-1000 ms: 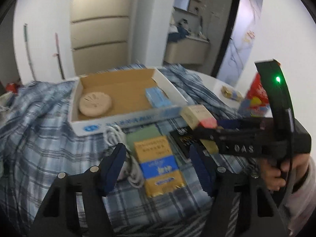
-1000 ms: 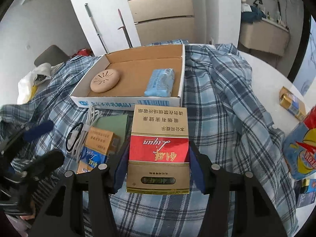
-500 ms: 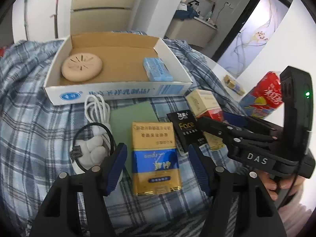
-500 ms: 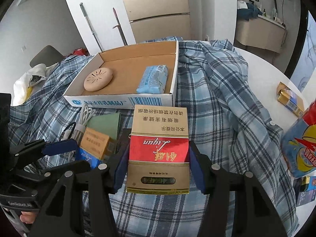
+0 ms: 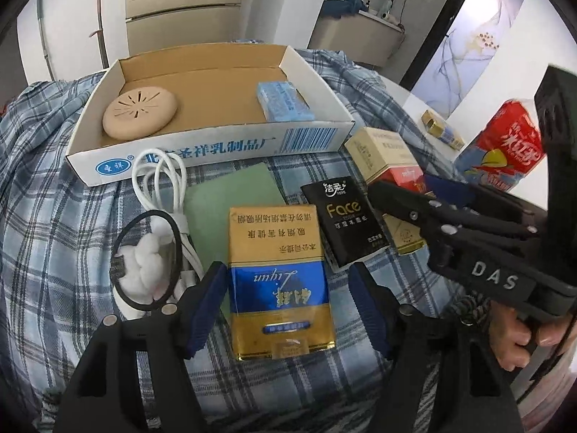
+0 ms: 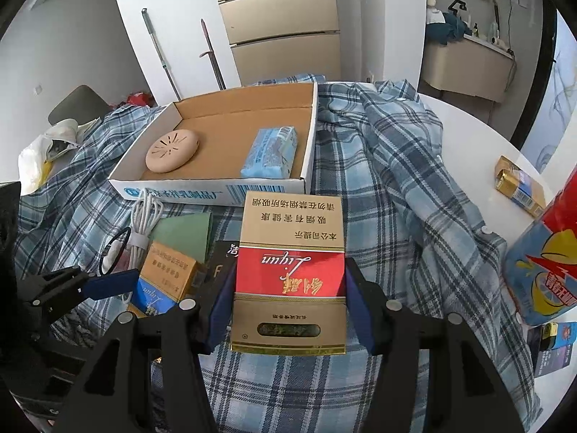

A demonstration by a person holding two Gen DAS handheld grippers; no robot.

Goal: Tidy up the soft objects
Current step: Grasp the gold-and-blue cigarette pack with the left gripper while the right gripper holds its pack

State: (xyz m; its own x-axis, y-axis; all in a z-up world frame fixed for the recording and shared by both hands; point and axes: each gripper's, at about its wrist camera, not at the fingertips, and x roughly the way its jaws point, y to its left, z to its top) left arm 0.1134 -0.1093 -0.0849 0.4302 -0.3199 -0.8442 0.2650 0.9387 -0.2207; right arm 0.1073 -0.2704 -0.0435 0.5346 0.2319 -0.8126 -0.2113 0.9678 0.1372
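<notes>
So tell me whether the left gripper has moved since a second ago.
Yes. The left gripper has come down around the blue-and-gold pack, with the cardboard tray sliding up-frame.

One cardboard box (image 5: 212,151) sits at twelve o'clock, holding one round tan disc (image 5: 140,112) and one blue tissue pack (image 5: 285,103). Cigarette packs number three: one blue-and-gold pack (image 5: 279,281) at six o'clock, one red-and-gold pack (image 6: 290,270), and one small gold pack (image 6: 519,186) at three o'clock. There is also one black tissue packet (image 5: 348,216), one white cable (image 5: 162,176), one green pad (image 5: 230,195) and one black hair tie (image 5: 148,256).
</notes>
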